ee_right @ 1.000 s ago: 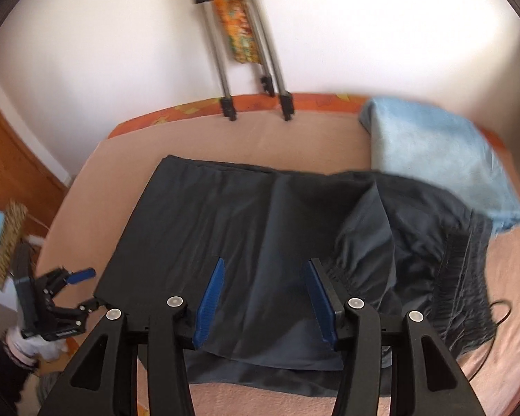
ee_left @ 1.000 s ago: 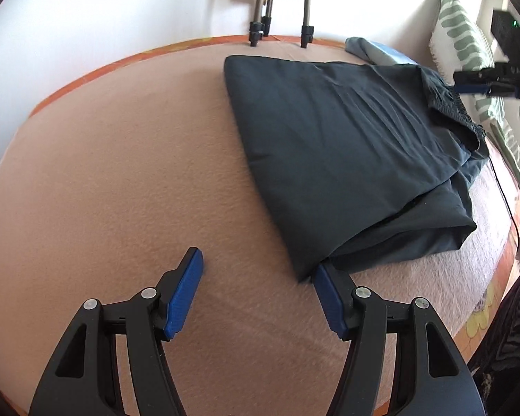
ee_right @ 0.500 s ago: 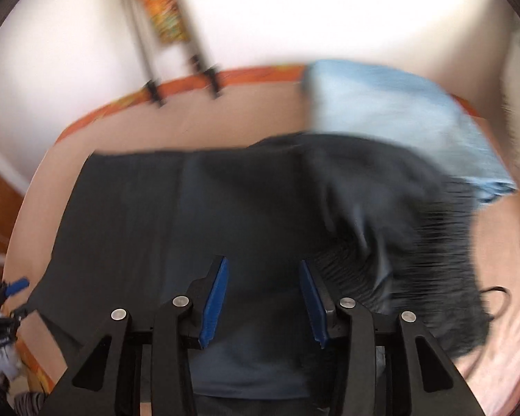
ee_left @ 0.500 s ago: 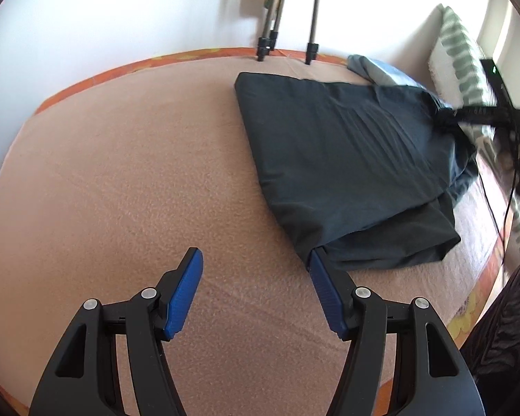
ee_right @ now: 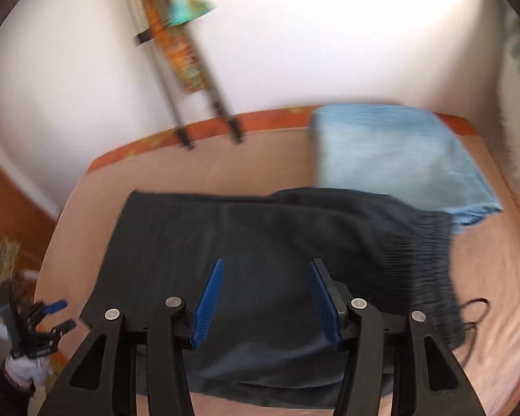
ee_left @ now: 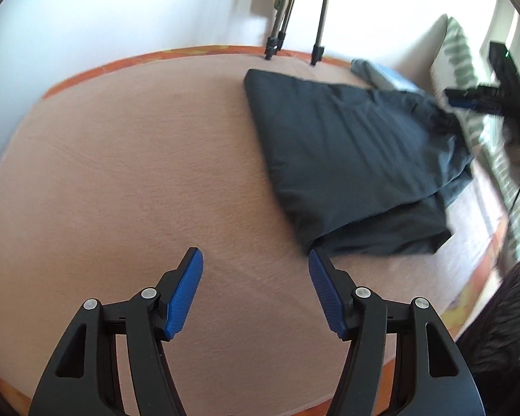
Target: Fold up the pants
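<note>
Dark navy pants (ee_left: pixel 346 159) lie folded on the peach bed sheet (ee_left: pixel 138 173), the gathered elastic waistband (ee_right: pixel 430 260) at the right end. My left gripper (ee_left: pixel 254 260) hovers open over bare sheet, its right fingertip just short of the pants' near corner, nothing between the pads. My right gripper (ee_right: pixel 265 267) hangs over the middle of the pants (ee_right: pixel 260 235), its jaws opening with no cloth pinched between them. The left wrist view shows the right gripper (ee_left: pixel 457 100) blurred above the waistband end. The right wrist view shows the left gripper (ee_right: pixel 66 313) in a gloved hand.
A folded light blue towel (ee_right: pixel 391 159) lies behind the pants by the wall. Tripod legs (ee_left: pixel 291 34) stand on the far bed edge. A green-patterned pillow (ee_left: pixel 461 55) is at the right. A black cord (ee_right: pixel 475 308) trails beside the waistband. Wooden furniture (ee_right: pixel 3 208) stands left.
The right gripper's jaws narrowed, then widened again, and its view swung and blurred. The raised fold of cloth near the waistband now lies flatter. The left gripper drew back a little from the pants.
</note>
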`<state>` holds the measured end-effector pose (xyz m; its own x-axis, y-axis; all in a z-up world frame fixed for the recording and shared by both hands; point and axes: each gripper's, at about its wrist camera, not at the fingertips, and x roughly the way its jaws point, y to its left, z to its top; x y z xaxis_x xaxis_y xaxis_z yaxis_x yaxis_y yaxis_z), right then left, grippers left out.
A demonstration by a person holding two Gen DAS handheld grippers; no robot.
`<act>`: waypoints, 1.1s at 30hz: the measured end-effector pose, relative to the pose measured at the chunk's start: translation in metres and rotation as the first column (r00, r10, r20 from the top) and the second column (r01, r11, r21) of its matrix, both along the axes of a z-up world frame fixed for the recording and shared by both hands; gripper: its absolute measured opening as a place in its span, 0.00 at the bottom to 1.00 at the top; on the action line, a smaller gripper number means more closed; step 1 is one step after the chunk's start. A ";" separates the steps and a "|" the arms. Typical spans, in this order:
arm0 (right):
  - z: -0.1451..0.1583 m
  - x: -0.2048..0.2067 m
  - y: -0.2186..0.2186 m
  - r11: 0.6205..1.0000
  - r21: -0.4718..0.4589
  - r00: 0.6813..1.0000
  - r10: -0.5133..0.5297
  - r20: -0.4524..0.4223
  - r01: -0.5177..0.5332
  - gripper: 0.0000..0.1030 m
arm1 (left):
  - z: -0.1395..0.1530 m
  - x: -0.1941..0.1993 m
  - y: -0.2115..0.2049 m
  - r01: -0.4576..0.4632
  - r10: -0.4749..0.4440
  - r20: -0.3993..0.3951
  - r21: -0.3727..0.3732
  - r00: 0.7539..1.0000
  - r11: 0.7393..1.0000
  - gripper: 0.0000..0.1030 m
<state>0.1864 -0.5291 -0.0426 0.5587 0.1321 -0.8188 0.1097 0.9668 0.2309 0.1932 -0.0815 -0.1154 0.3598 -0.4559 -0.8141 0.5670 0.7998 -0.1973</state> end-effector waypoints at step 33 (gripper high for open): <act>-0.107 0.210 0.265 0.958 -0.180 0.902 0.133 -0.410 -0.223 0.59 | -0.020 0.021 -0.033 -0.030 -0.007 -0.150 -0.241 0.989 0.970 0.61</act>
